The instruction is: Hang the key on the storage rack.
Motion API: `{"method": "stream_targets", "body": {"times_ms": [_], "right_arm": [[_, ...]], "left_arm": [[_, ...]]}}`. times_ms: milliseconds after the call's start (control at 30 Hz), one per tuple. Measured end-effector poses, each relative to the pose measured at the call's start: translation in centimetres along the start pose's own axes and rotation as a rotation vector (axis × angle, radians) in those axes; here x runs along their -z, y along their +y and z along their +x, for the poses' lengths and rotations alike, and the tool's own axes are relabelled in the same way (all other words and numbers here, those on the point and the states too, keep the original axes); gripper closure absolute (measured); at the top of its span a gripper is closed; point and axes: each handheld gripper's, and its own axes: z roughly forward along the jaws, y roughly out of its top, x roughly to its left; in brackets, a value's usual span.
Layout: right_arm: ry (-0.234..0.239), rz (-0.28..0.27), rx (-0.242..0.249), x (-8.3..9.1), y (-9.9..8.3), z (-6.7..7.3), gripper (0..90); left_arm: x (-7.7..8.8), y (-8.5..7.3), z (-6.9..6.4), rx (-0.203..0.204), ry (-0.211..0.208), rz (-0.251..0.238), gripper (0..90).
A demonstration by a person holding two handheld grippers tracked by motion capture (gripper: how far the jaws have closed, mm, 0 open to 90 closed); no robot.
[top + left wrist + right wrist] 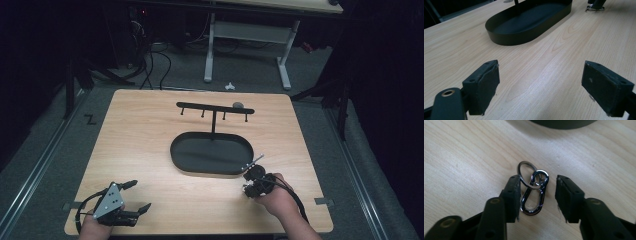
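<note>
Carabiner (533, 195), silver, with key ring (527, 173): flat on wooden table (150, 150), near right of black oval tray (212, 153). Right gripper (537, 197): jaws narrowly parted astride it. Left gripper (135, 195): near left, jaws wide, empty.

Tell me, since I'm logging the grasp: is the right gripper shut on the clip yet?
Not yet. The right gripper is open: its jaws straddle the clip lying flat on the table, with a clear gap on one side.
</note>
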Motion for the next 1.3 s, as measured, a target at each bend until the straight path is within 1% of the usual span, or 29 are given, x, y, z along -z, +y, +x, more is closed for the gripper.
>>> {"method": "stream_targets", "body": {"times_ms": [33,100,267,300,533,600,833,867,1000,1033,1067,1133,1300], "right_arm": [[0.003,0.0,-0.005,0.1,0.1,-0.1,60.0],[0.006,-0.006,-0.006,0.2,0.1,-0.2,64.4],[0.017,-0.006,-0.006,0.5,0.3,-0.6,69.3],[0.022,-0.005,-0.015,0.5,0.4,-0.6,71.4],[0.041,0.0,-0.029,0.2,0.5,-1.0,76.6],[0.047,0.008,-0.029,0.2,0.4,-1.0,76.9],[0.049,-0.019,-0.04,0.4,0.3,-1.2,83.8],[0.049,-0.016,-0.042,0.5,0.3,-1.2,85.5],[0.064,-0.013,-0.038,0.3,0.2,-1.1,86.4],[0.068,-0.015,-0.04,0.2,0.2,-1.2,86.4],[0.062,-0.014,-0.041,0.2,0.2,-1.2,86.8],[0.073,-0.018,-0.048,0.1,0.2,-1.2,86.8],[0.068,-0.031,-0.05,0.3,0.2,-1.2,88.3]], "left_arm": [[0.0,0.0,0.0,0.0,0.0,0.0,15.3],[0.0,0.0,0.0,0.001,-0.002,0.001,15.3],[-0.1,0.0,-0.1,-0.002,-0.006,0.005,15.3],[-0.1,0.0,-0.1,-0.002,-0.006,0.006,15.3],[0.0,0.0,0.0,0.003,-0.006,0.005,15.3],[0.0,0.0,0.0,0.003,-0.005,0.005,15.3],[0.0,0.0,0.0,0.004,-0.005,0.005,15.3],[-0.1,0.0,0.0,0.003,-0.005,0.005,15.3],[-0.1,0.0,0.0,0.005,-0.004,0.004,15.3],[0.0,0.0,0.1,0.005,-0.005,0.005,15.3],[0.0,0.0,0.1,0.005,-0.004,0.005,15.3],[0.0,0.0,0.1,0.005,-0.004,0.005,15.3],[0.0,-0.1,0.1,0.007,-0.004,0.004,15.3]]}}
